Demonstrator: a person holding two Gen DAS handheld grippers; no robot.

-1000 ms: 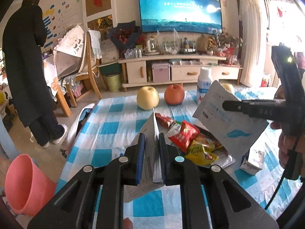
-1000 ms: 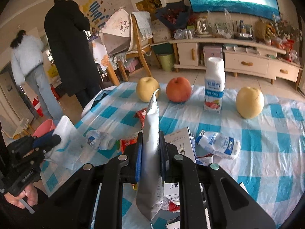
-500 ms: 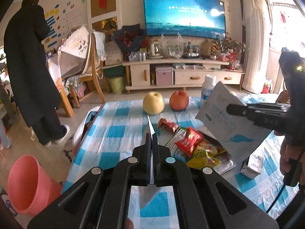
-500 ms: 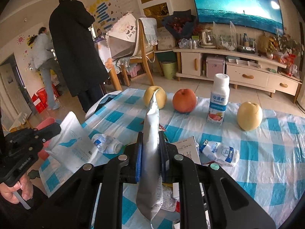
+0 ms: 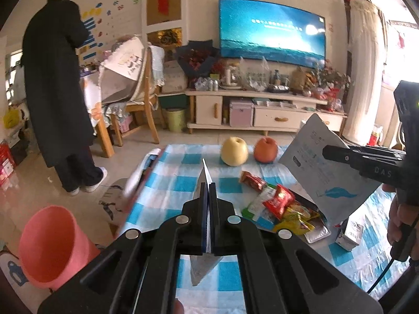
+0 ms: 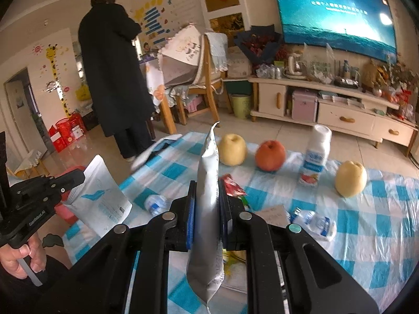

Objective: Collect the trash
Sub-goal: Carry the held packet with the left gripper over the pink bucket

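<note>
each gripper [image 5: 208,217] [image 6: 207,222] pinches its own flat pouch [image 5: 205,180] [image 6: 208,183] above the table.

**Both grippers clamped, held above table height**

Left gripper [image 5: 208,196]: jaws fully closed, angled downward. Right gripper [image 6: 207,204]: jaws closed, angled downward. A hand [image 6: 18,259] grips the left handle; right hand [image 5: 400,219] apparently likewise, partly cropped.

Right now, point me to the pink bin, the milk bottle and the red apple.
pink bin [image 5: 49,246]: left wrist view, on its outer wall near the rim.
milk bottle [image 6: 315,155]: right wrist view, on the label at mid-body.
red apple [image 6: 270,155]: right wrist view, on the front of the fruit.
</note>
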